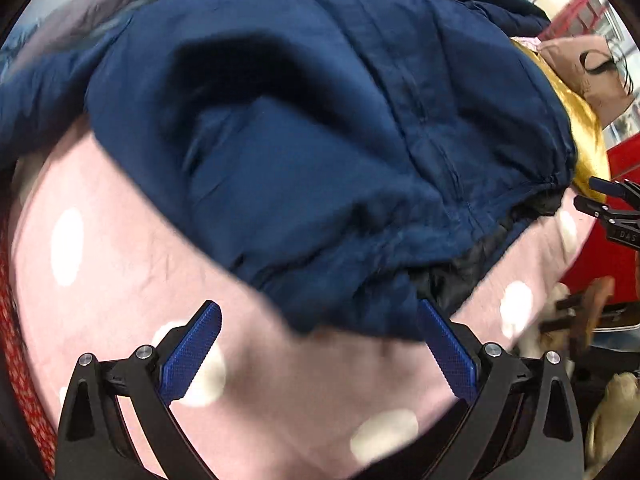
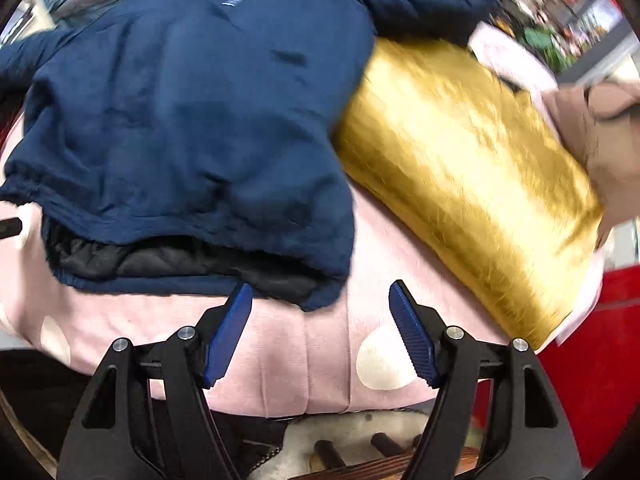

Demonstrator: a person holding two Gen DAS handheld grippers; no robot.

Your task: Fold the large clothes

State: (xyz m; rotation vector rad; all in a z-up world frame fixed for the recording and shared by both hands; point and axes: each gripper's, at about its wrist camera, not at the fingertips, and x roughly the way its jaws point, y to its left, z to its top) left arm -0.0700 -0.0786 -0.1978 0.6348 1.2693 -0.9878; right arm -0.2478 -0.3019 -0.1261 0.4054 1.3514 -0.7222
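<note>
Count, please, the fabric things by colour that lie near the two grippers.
Navy blue: 1, the jacket
Gold: 1, the shiny cushion
Pink with white dots: 1, the blanket underneath
Beige: 1, the cloth item at the far right
Total: 4

Left gripper [image 1: 318,322], right gripper [image 2: 320,300] alike — black angular frames, silver screws, blue textured pads.

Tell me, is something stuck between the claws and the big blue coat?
No. Both the left gripper and the right gripper have open jaws right at the hem of the navy jacket, with only pink spotted blanket below them.
</note>
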